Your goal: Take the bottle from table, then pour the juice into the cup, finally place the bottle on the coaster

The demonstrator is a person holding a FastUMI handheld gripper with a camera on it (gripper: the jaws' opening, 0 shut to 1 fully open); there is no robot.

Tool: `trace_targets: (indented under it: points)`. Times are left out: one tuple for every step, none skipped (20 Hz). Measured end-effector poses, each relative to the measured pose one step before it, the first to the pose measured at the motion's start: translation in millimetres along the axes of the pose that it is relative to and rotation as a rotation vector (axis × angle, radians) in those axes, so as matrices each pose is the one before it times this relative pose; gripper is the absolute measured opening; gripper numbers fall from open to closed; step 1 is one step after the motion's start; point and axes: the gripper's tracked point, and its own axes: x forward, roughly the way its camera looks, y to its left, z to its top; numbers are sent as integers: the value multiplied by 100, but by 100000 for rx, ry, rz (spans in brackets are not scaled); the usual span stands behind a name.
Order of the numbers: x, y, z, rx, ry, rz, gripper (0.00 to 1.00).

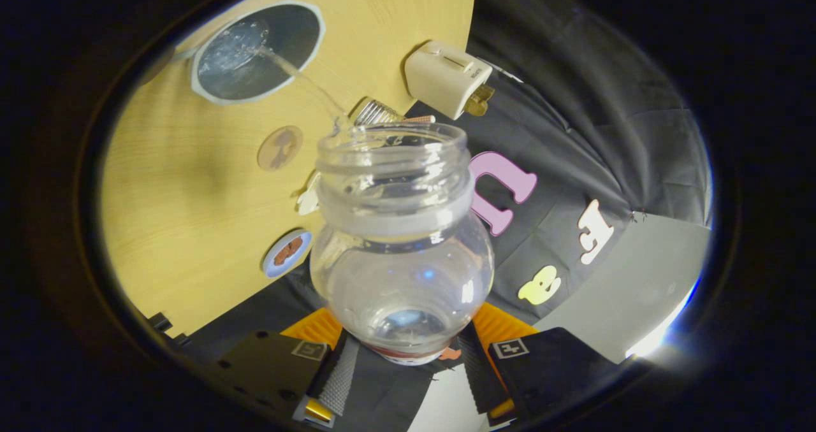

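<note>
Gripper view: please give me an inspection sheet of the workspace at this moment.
Surface: pale wooden table, seen tilted.
Job's things: clear bottle tipped, a thin stream leaving its mouth into the cup on a dark octagonal mat.
Clutter: white toaster; round brown coaster; round blue-rimmed coaster; ridged metal object.
Grippers: tongs shut on the bottle's base.
Cables: nothing seen.
Surroundings: black cloth wall; grey floor.

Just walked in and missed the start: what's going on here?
A hand-held gripper is shut on a clear bottle, tipped toward the wooden table. A thin stream runs from its mouth into the cup on a dark mat. The bottle looks nearly empty. A white toaster stands nearby.
</note>
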Motion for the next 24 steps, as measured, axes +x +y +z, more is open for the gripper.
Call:
trace_targets:
  points:
    - [12,-95,185,-43,-346,-370,79]
    - [9,60,-66,-54,-72,17,79]
    - [31,14,89,-207,-373,217,79]
    - [8,-110,-71,-321,139,-338,79]
    - [-28,-51,105,-137,-369,-262,79]
    - [136,36,19,-109,-122,-152,79]
    - [68,-39,-10,-152,-135,-405,79]
    - [33,94,142,-56,-550,-85,79]
    - [35,41,27,-130,1,82,79]
    - [3,54,65,-5,-349,413,79]
    - [-15,40,85,-56,-275,285,79]
    - [77,170,207,-62,-403,400,79]
    - [-71,104,163,42,-445,147,79]
    - [155,235,153,-26,-452,252,79]
    - [63,57,136,-17,-483,-112,79]
    - [-75,54,190,363,-443,120,79]
    - [41,272,84,1180,-164,693,79]
    - [-72,535,142,2132,55,1592,79]
    - [-149,500,174,3257,-66,1862,79]
    - [-76,619,60,3929,4,1792,79]
    - [-223,543,203,4137,-256,1982,79]
    - [-118,704,18,4371,199,2205,79]
    - [-262,981,-37,5204,431,3520,79]
    - [-293,1235,-220,6673,665,4300,79]
